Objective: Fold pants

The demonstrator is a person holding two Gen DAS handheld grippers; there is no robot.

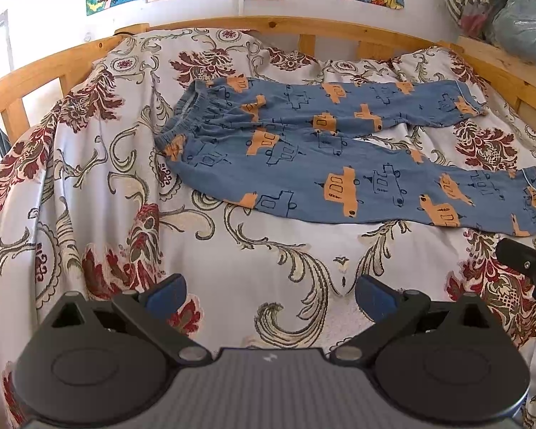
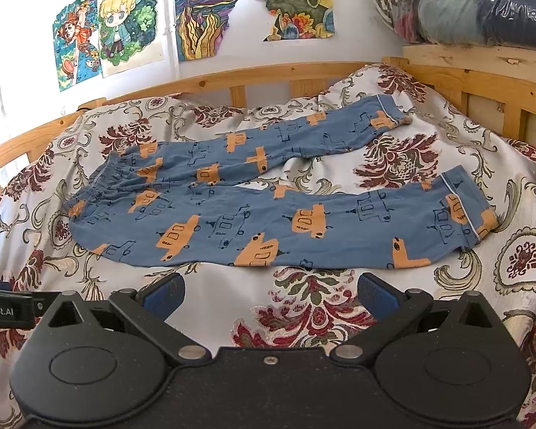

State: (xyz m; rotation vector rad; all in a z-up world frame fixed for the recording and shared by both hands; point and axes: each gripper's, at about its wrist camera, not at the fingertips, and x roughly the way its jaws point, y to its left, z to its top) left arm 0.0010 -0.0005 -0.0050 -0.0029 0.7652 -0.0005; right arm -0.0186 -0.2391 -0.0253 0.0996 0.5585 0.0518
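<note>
Pants [image 1: 303,157] lie flat mid-frame on the bed [image 1: 232,268], legs splayed rightward, unfolded. Left gripper [image 1: 269,295] and right gripper [image 2: 271,293] hover at lower frame, jaws apart, empty, likely poised to grab cloth.
</note>
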